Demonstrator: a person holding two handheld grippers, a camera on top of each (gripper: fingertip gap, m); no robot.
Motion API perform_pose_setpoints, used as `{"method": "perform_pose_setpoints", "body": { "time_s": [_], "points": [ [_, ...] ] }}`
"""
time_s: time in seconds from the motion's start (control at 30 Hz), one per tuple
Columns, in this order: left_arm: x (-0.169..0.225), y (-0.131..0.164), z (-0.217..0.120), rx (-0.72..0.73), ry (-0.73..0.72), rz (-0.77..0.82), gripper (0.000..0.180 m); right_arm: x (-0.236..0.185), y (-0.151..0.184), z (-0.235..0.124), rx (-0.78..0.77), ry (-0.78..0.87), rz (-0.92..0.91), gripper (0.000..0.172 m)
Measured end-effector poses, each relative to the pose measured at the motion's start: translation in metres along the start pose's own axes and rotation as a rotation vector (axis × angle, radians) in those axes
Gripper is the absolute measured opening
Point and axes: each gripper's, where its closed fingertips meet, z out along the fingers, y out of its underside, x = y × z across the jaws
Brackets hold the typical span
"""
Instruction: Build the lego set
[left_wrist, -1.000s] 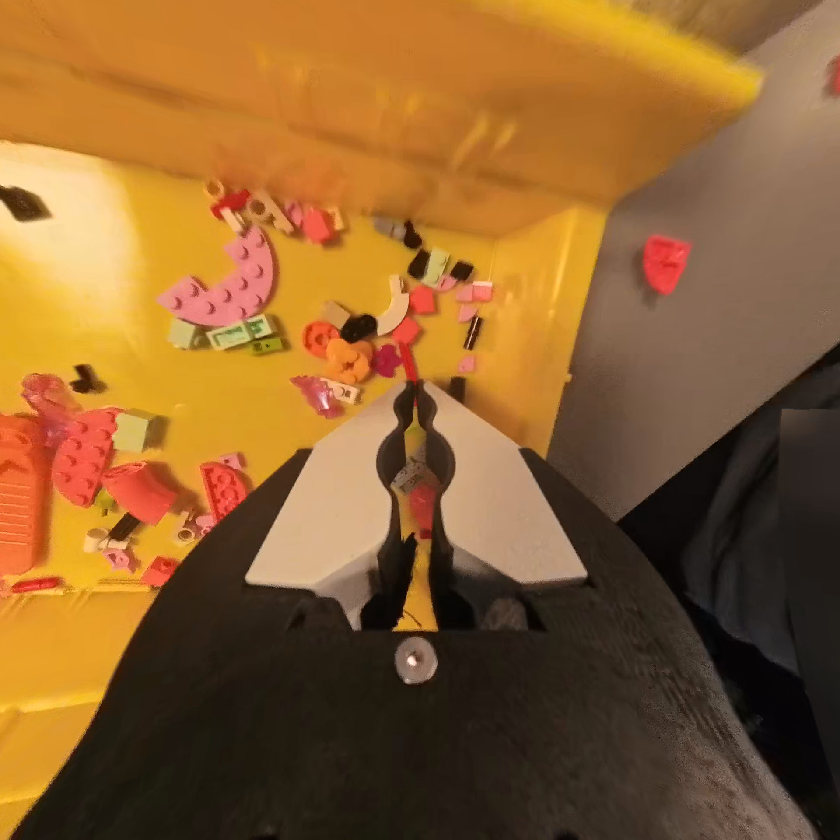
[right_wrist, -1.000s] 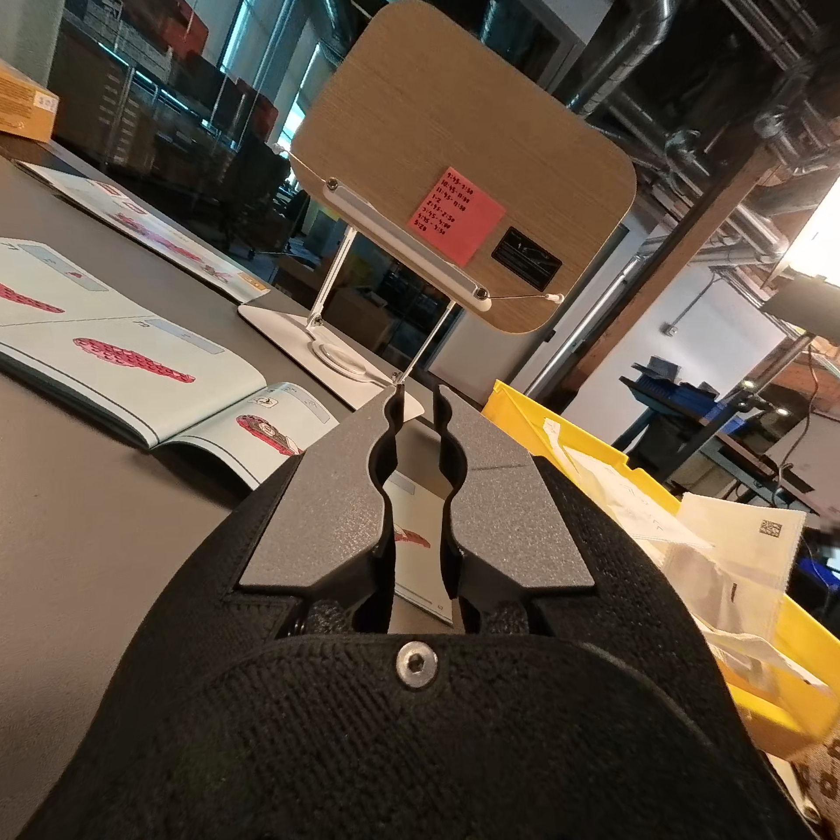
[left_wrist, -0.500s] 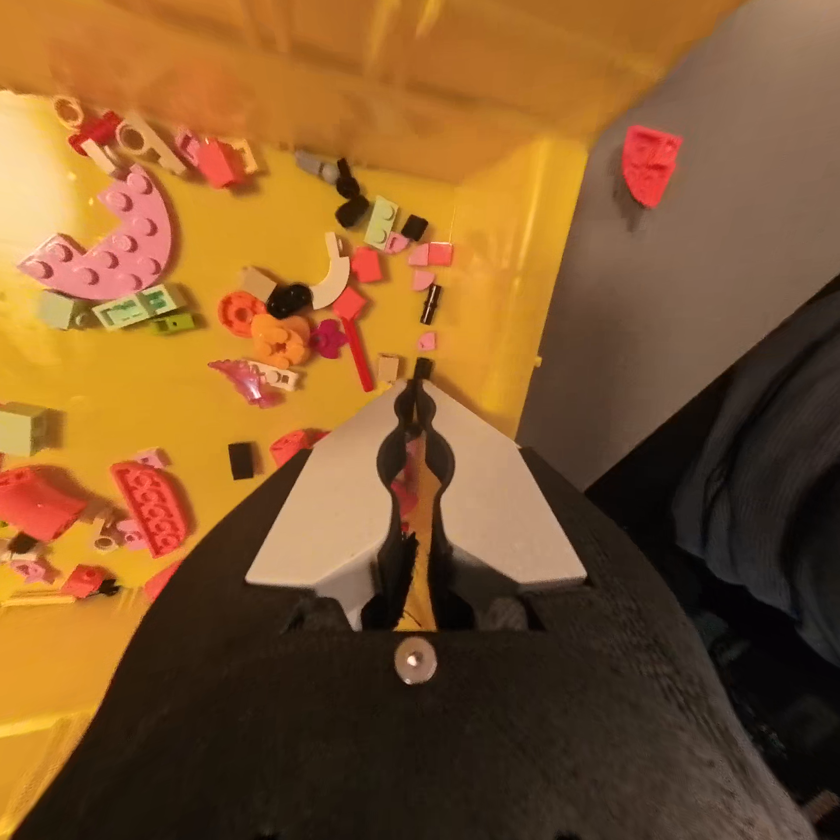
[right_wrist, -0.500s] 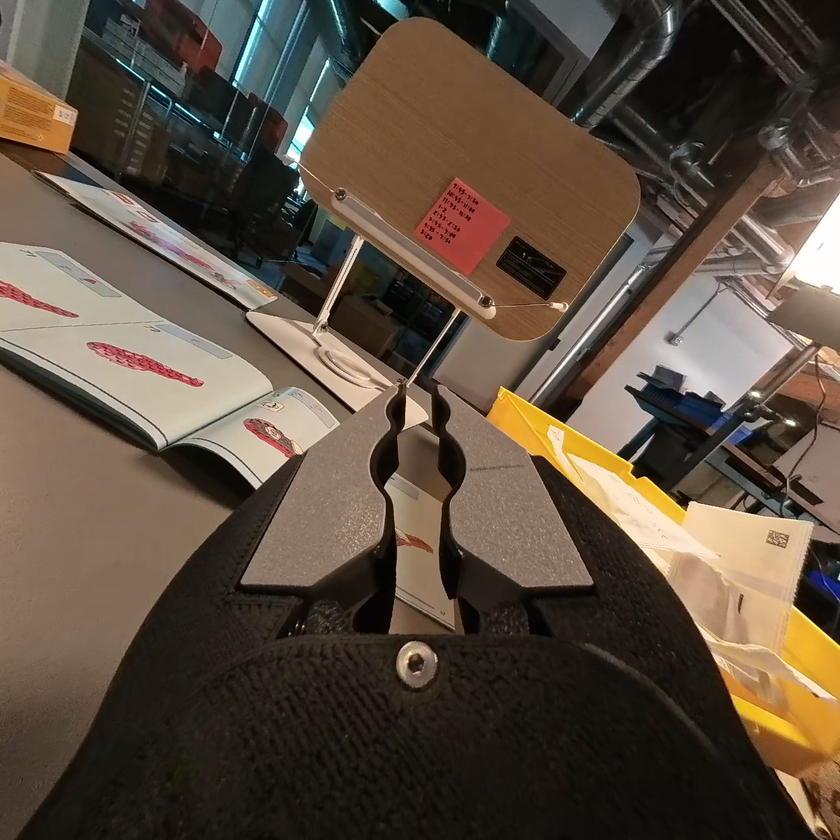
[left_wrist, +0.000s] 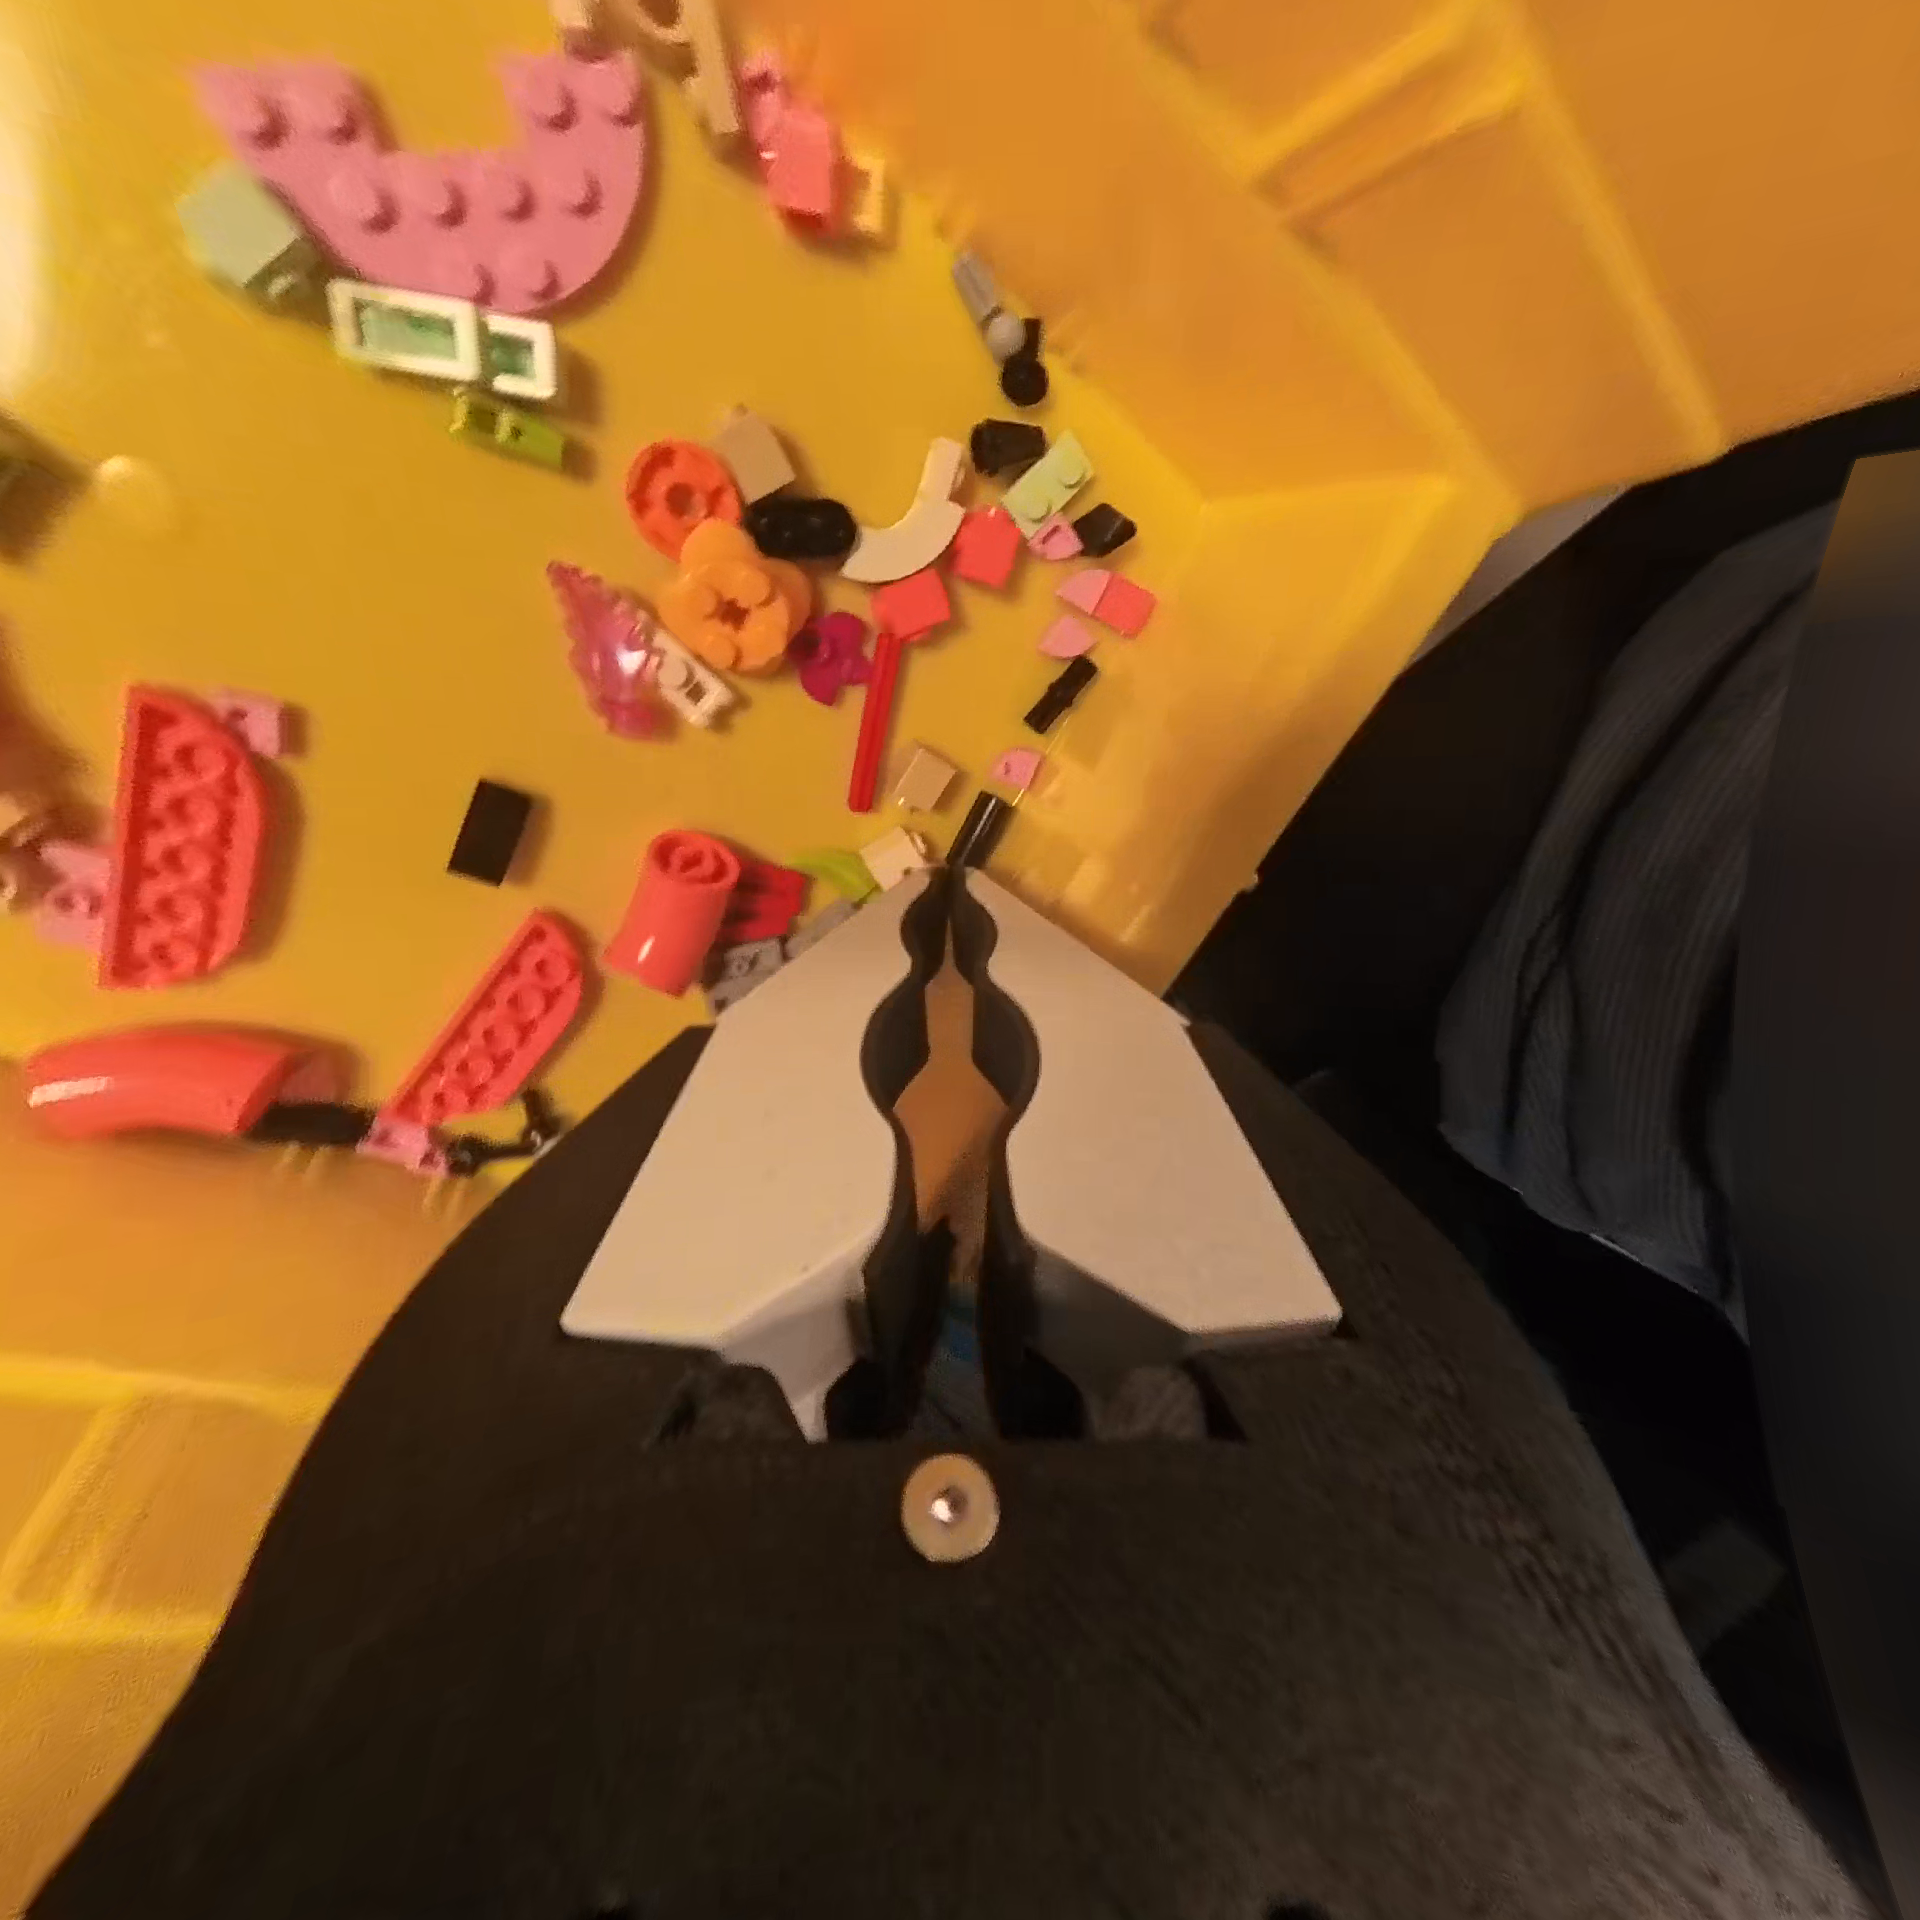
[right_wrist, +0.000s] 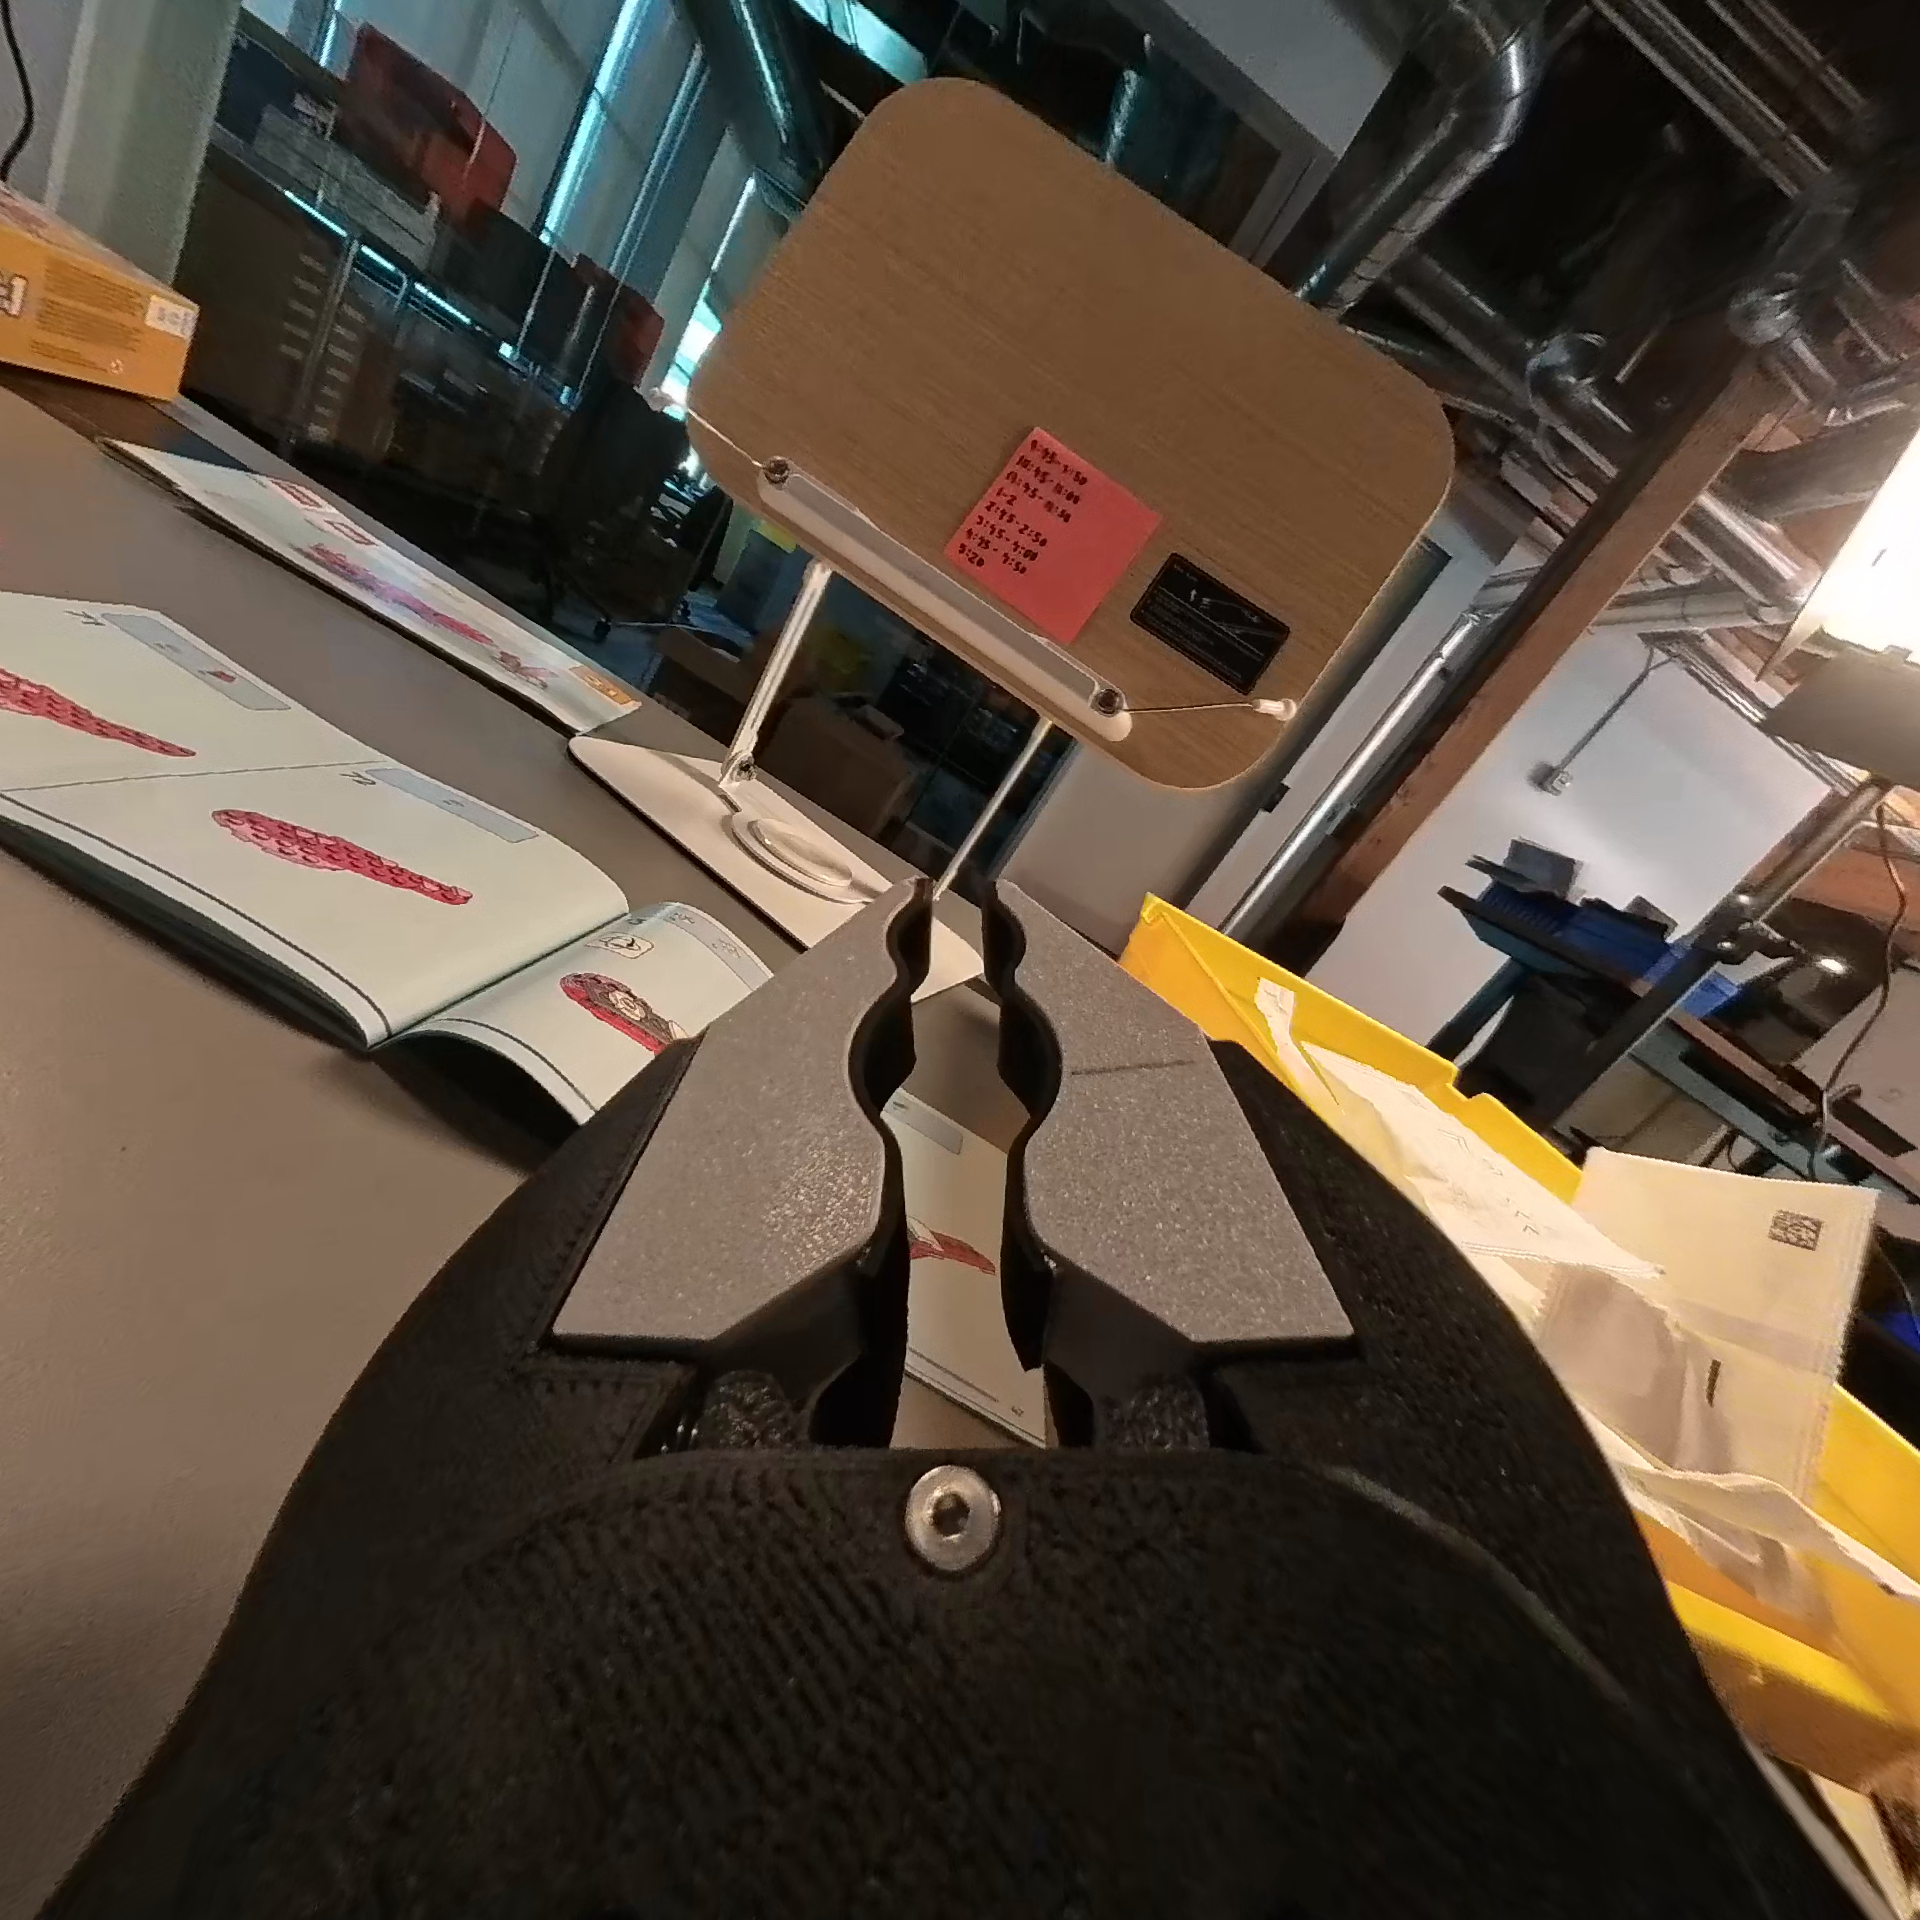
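Left gripper (left_wrist: 948, 878) pinched shut over glossy yellow bin (left_wrist: 1299, 343); matte grey right gripper (right_wrist: 951, 896) slightly parted, bare.

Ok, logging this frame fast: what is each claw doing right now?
Left claw: shut, holding nothing, tips by a small black pin in the yellow bin.
Right claw: open, empty, above the table.

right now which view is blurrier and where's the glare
Left wrist view: motion-smeared, worst along the yellow bin wall and the left edge, with a washed-out glare patch at far left; the pink curved plate looks soft. Right wrist view: mostly sharp, though a bright light blows out the right edge.
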Motion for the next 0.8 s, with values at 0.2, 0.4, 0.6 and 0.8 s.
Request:
{"method": "perform_pose_setpoints", "body": {
  "time_s": [0.2,0.4,0.6,0.8],
  "points": [
    [-0.035,-0.019,-0.042,0.248,-0.165,-0.083,0.000,0.006,0.000,-0.001,0.007,0.020,0.040,0.006],
    [-0.041,-0.037,-0.065,0.413,-0.241,-0.031,0.008,0.011,0.000,-0.001,0.014,0.034,0.067,0.006],
    [-0.035,-0.037,-0.042,0.309,-0.264,0.055,0.016,0.012,0.001,0.001,0.012,0.037,0.080,0.006],
    [-0.025,-0.031,-0.024,0.186,-0.200,0.101,0.013,0.008,0.001,0.002,0.009,0.023,0.065,0.006]
  ]
}}
